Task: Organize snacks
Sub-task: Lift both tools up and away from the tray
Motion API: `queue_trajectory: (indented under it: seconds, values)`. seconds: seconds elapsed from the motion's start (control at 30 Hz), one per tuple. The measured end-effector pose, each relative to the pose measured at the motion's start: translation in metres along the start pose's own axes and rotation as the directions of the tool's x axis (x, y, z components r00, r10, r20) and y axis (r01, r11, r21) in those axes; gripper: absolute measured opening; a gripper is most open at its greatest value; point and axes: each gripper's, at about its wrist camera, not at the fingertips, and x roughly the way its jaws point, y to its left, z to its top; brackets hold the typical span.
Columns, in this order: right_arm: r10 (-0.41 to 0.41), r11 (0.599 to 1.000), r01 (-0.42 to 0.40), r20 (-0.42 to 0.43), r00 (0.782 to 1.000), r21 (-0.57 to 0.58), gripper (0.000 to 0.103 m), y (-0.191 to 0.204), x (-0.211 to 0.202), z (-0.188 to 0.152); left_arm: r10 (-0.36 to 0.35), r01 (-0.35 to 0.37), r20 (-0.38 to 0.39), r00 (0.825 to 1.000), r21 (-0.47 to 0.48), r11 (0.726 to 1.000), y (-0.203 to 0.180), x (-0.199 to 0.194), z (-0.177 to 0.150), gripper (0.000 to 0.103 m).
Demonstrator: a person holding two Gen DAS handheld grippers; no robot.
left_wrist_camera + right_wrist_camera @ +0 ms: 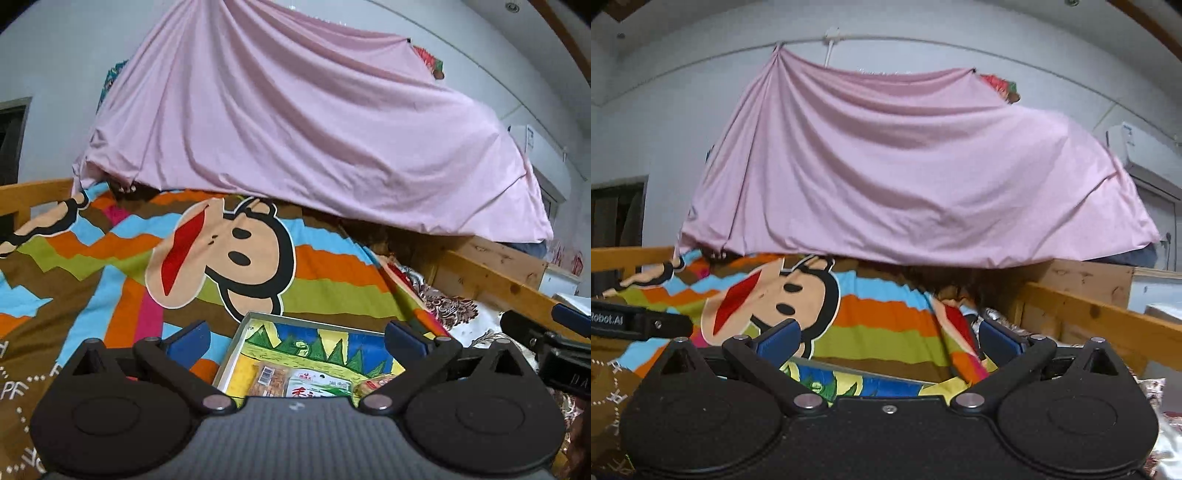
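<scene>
My left gripper (pixel 297 338) stands spread wide and empty above the box (pixel 236 343); this view alone shows the snack packets (pixel 295 384) lying flat inside, the box's long axis running across the frame. My right gripper (pixel 888 338), equally wide and empty, sees only the box's (pixel 864 373) far rim. The box rests on a striped cartoon blanket (pixel 110 266) on a wooden-railed bed (pixel 491 277); a pink sheet (pixel 295 129) hangs behind.
</scene>
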Motion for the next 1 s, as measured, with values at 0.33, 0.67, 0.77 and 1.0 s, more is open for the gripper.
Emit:
queue_trajectory:
  seconds: [0.33,0.67,0.77,1.0]
  values:
    - [-0.019,1.0,0.019,0.031,0.999,0.016,0.102,-0.007,-0.056,0.006,-0.002,0.001,0.03,1.0,0.032,1.0,-0.013,-0.052,-0.011,0.103]
    - [0.0,1.0,0.0,0.0,1.0,0.027,0.102,0.0,-0.117,-0.003,0.0,0.0,-0.008,1.0,0.051,0.999,-0.018,-0.096,-0.035,0.103]
    - [0.011,1.0,-0.011,-0.02,1.0,0.023,0.102,0.006,-0.136,-0.008,0.002,0.001,-0.035,0.999,0.065,0.998,-0.018,-0.107,-0.045,0.103]
    - [0.035,0.999,-0.035,-0.103,0.994,0.005,0.102,0.019,-0.163,-0.027,0.008,0.001,-0.079,0.997,0.112,0.994,-0.017,-0.129,-0.068,0.103]
